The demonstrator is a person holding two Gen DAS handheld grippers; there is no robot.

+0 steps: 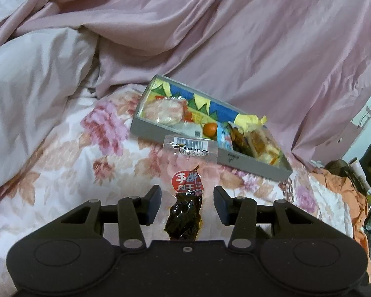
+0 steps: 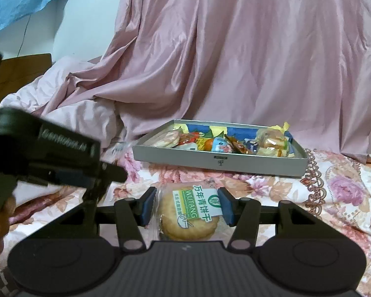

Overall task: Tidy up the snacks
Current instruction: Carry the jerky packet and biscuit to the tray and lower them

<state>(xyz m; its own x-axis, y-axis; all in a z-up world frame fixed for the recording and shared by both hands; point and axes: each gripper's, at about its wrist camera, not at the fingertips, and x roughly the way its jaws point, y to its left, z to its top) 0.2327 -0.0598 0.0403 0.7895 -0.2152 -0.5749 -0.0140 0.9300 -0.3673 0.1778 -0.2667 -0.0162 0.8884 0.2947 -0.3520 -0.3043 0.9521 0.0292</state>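
A grey snack box (image 1: pixel 150 127) with several wrapped snacks lies on the floral bedspread; it also shows in the right wrist view (image 2: pixel 210 159). My left gripper (image 1: pixel 186 204) is open, its fingers on either side of a dark dried-meat packet (image 1: pixel 185 212) with a red label, not touching it. A clear barcode packet (image 1: pixel 191 148) lies against the box's front wall. My right gripper (image 2: pixel 188 204) has its fingers against both sides of a round biscuit packet (image 2: pixel 189 214) with a green-and-white label. The left gripper's body (image 2: pixel 49 153) shows at the left of the right wrist view.
A pink satin sheet (image 2: pixel 235 49) hangs behind the box. A bunched white duvet (image 1: pixel 32 81) lies at the left. Orange cloth (image 1: pixel 346 190) and dark clutter sit at the bed's right edge. A wooden board (image 2: pixel 22 74) stands at the far left.
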